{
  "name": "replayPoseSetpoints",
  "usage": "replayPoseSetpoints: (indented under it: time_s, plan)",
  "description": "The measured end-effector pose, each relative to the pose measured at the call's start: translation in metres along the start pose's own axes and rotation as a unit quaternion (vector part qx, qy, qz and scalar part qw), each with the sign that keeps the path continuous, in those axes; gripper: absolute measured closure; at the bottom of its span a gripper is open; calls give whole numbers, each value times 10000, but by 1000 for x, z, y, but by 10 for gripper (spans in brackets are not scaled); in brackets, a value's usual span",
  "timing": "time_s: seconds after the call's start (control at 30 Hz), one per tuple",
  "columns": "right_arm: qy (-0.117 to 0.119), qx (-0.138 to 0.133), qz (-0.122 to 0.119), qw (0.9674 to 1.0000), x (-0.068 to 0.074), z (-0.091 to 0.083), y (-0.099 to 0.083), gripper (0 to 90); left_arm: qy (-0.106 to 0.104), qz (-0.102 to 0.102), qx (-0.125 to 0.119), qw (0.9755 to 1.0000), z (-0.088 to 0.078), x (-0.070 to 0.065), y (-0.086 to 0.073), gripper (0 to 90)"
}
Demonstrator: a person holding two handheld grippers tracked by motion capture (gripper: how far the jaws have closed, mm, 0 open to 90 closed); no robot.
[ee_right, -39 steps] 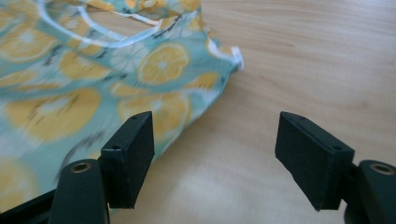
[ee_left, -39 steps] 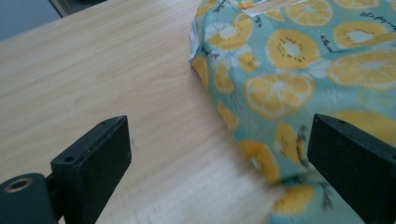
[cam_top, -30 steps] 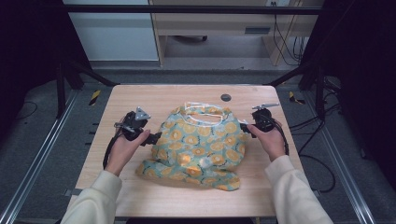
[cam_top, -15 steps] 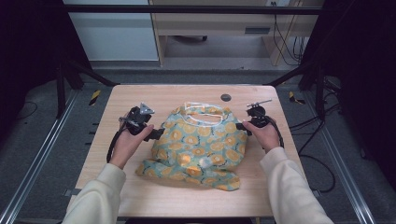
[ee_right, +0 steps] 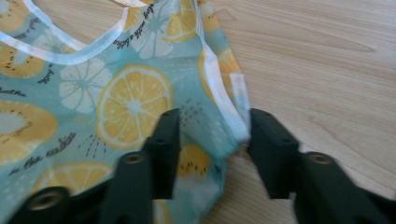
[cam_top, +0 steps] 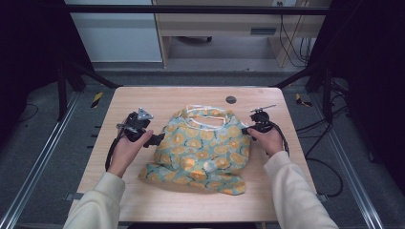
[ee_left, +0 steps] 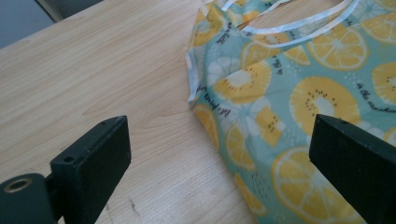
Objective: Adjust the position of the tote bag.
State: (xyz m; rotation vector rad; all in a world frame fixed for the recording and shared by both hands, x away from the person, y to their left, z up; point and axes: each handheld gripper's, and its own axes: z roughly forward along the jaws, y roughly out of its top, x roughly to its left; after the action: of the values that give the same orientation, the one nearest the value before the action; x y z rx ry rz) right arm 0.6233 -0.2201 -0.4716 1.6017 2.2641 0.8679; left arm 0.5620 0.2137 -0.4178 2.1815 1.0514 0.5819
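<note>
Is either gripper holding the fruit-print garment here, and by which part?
Neither holds it yet: the right gripper straddles the garment's white-trimmed edge, jaws apart; the left gripper is wide open.

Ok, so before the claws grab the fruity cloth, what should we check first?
1. Left claw wide open: ok.
2. Cloth edge between the left claw's jaws: ok, the fruit-print cloth edge lies between them.
3. Right claw around the cloth's side edge: ok, the white-trimmed edge sits in the gap.
4. Right claw clamped on the cloth: not ok, its jaws stand apart.
5. Cloth fully on the table: ok.
6. Cloth free of snags underneath: cannot tell.
</note>
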Motion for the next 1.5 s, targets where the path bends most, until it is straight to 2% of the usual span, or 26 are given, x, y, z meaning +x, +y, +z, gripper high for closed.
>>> replayPoseSetpoints:
  time_s: [0.07, 0.13, 0.27, 0.37, 0.47, 0.57, 0.7, 0.97, 1.1, 1.33, 1.5]
  plan:
    - [76, -85, -90, 9999, 2, -2, 1, 734, -5, -25, 19, 10000, 1, -1, -1, 53]
    - [94, -142, -201, 9997, 5, -4, 2, 807, -15, -64, 52, 10000, 2, -1, -1, 51]
    - [41, -242, -417, 9988, 11, -8, 3, 863, -4, -107, 128, 9999, 4, -2, -1, 50]
    - [44, -298, -502, 9983, 14, -10, 3, 865, 8, -205, 201, 9996, 7, -2, -1, 49]
    - [31, -304, -557, 9980, 15, -11, 3, 861, -83, -319, 298, 9990, 13, -1, -2, 49]
    - [64, -312, -587, 9978, 16, -11, 3, 857, -221, -537, 396, 9975, 21, 1, -3, 49]
    - [73, -318, -619, 9975, 18, -12, 3, 853, -323, -665, 441, 9963, 31, 2, -3, 51]
    - [61, -438, -662, 9968, 20, -15, 1, 850, -353, -685, 559, 9955, 40, 0, -3, 50]
    - [48, -447, -605, 9972, 19, -16, -2, 850, -386, -663, 560, 9955, 44, -1, -4, 49]
    - [29, -510, -536, 9973, 15, -22, -3, 850, -418, -530, 615, 9958, 46, -6, -3, 47]
    - [5, -532, -555, 9970, 14, -22, -3, 852, -416, -513, 661, 9956, 48, -8, -4, 43]
